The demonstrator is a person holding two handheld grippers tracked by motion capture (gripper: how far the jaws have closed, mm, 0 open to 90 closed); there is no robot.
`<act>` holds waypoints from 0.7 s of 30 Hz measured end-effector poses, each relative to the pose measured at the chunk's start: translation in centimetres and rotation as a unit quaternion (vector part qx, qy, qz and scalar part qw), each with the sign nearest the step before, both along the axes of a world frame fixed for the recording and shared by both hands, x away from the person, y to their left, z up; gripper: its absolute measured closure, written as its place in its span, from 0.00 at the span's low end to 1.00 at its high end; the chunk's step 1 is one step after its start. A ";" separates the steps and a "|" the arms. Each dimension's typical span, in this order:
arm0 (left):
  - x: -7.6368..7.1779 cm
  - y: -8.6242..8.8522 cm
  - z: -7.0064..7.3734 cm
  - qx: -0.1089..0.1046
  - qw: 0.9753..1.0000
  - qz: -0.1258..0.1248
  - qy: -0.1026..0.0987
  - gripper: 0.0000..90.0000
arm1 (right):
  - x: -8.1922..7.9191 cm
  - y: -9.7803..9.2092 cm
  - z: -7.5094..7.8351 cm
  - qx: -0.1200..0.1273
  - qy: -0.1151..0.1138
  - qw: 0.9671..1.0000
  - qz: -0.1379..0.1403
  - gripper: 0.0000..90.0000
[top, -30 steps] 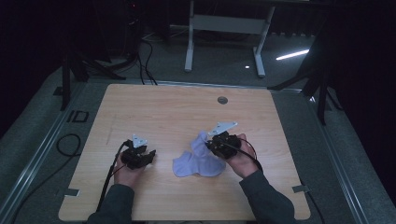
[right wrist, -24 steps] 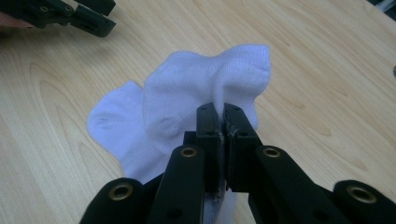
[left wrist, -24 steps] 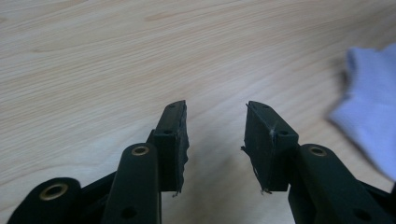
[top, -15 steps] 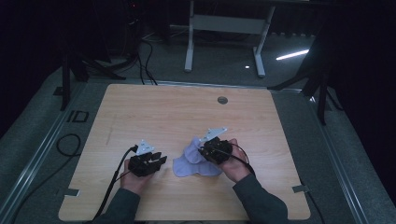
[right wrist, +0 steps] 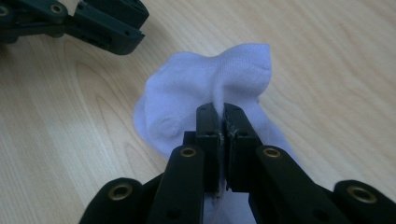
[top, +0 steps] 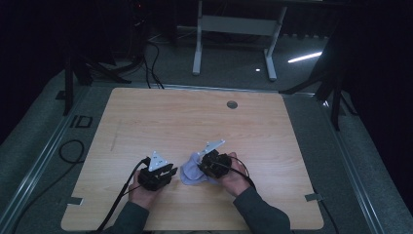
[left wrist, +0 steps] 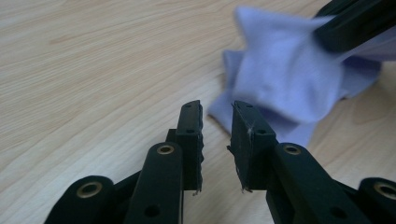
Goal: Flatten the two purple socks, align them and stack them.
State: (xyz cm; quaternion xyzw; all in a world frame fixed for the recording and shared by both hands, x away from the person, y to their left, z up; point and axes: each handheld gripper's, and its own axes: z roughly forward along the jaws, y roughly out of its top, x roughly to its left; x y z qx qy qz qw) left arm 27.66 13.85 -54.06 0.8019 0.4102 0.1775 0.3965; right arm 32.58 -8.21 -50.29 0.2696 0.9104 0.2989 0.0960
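Observation:
A pale lavender-white sock (top: 192, 170) lies bunched on the wooden table (top: 195, 122) near its front edge. My right gripper (right wrist: 221, 112) is shut on a fold of the sock (right wrist: 210, 84), pinching the fabric between its jaws. In the high view the right gripper (top: 210, 163) sits just right of the sock. My left gripper (left wrist: 216, 109) stands slightly open just short of the sock (left wrist: 299, 88), its jaws a narrow gap apart with nothing between them. Seen from above, the left gripper (top: 157, 174) is left of the sock.
A round grommet hole (top: 232, 104) sits near the table's far edge. Black cables (top: 122, 195) trail from the left gripper off the front edge. A desk frame's legs (top: 197, 44) and stands occupy the dark floor beyond the table.
Both hands have drawn toward the front edge and closer together. The right gripper has dragged the sock along, bunching it smaller, and the left gripper now points at it from close by.

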 end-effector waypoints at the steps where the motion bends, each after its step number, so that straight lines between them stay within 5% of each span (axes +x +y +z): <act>1: -0.1 -0.1 0.0 -0.001 1.000 -0.003 -0.002 0.82 | -0.1 0.1 -0.2 0.001 0.004 1.000 -0.002 0.95; 8: -0.4 -1.4 0.0 0.015 1.000 -0.019 -0.014 0.83 | 0.1 0.4 -1.2 0.007 0.028 1.000 -0.009 0.95; 21: 0.3 -3.7 -1.0 0.045 0.998 -0.037 -0.023 0.83 | 0.2 0.9 -1.7 0.003 0.033 0.999 -0.010 0.95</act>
